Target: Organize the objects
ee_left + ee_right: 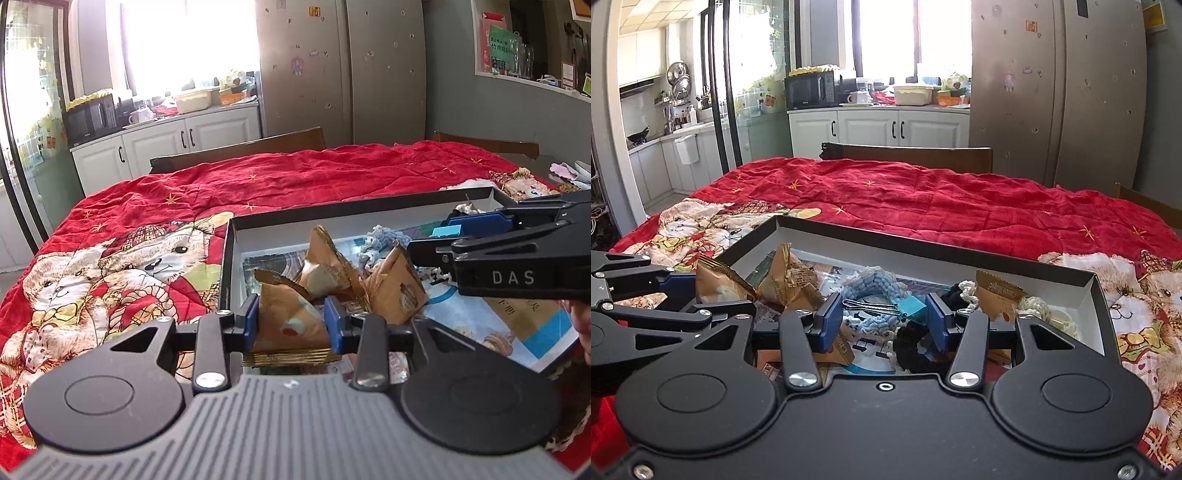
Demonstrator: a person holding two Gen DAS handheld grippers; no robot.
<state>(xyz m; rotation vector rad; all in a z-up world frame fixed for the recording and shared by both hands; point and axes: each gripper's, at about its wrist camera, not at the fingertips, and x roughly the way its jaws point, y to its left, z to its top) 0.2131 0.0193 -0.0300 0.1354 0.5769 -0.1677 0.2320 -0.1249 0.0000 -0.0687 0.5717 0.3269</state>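
Note:
A shallow black box (332,212) with white inner walls lies on the red quilt and holds loose items. My left gripper (293,325) is shut on a brown snack packet (291,306) over the box's near left corner. Two similar packets (328,266) lean together just beyond it. My right gripper (884,314) is shut on a teal binder clip (908,306), whose wire handles reach the left pad, above the box's middle. Under it lie a blue crocheted piece (871,280) and a black scrunchie (912,347). The right gripper (454,229) reaches in from the right in the left wrist view.
A red quilt with teddy bears (923,199) covers the table around the box (923,251). Wooden chair backs (908,155) stand at the far side. White cabinets (879,127) and a fridge (1052,92) are behind. Printed paper lines the box floor.

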